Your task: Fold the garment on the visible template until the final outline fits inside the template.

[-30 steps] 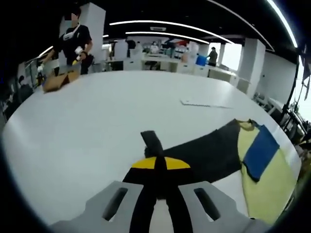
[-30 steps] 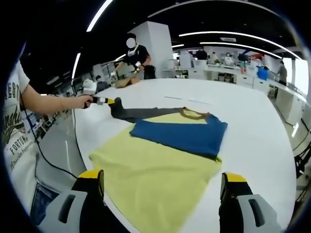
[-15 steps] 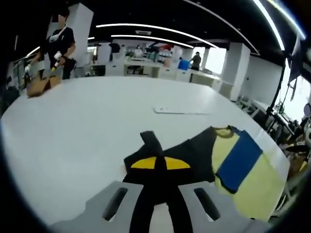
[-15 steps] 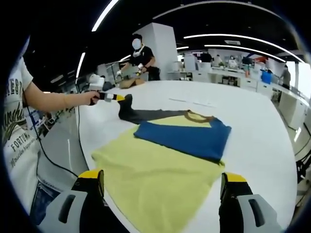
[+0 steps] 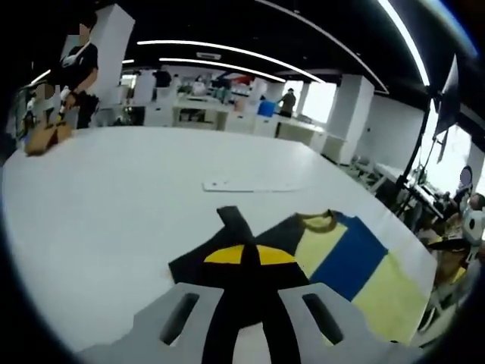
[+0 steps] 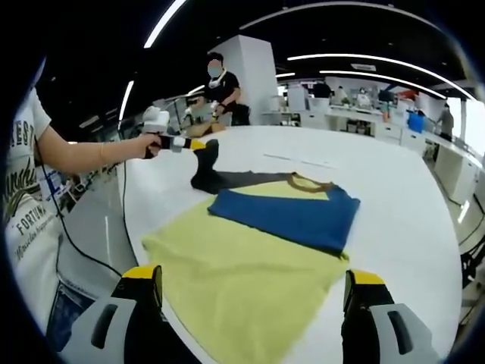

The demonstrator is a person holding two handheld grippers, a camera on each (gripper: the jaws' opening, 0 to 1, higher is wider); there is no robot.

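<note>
The left tongs (image 6: 182, 143), clamped on the shirt's (image 6: 258, 250) dark sleeve (image 6: 206, 163), are lifting it higher over the white bench (image 6: 394, 197) than a moment ago, beginning the inward fold, while the right tongs (image 6: 254, 299) are hovering wide open.

White shirt (image 6: 19, 189) — partial "FORTUN" print

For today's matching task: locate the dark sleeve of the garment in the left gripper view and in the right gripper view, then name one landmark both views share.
Left gripper view: the dark sleeve is low and central, pinched between this view's own jaws.
Right gripper view: it is upper left, hanging from the left gripper above the table.
Shared landmark: the blue panel of the garment on the white table.
</note>
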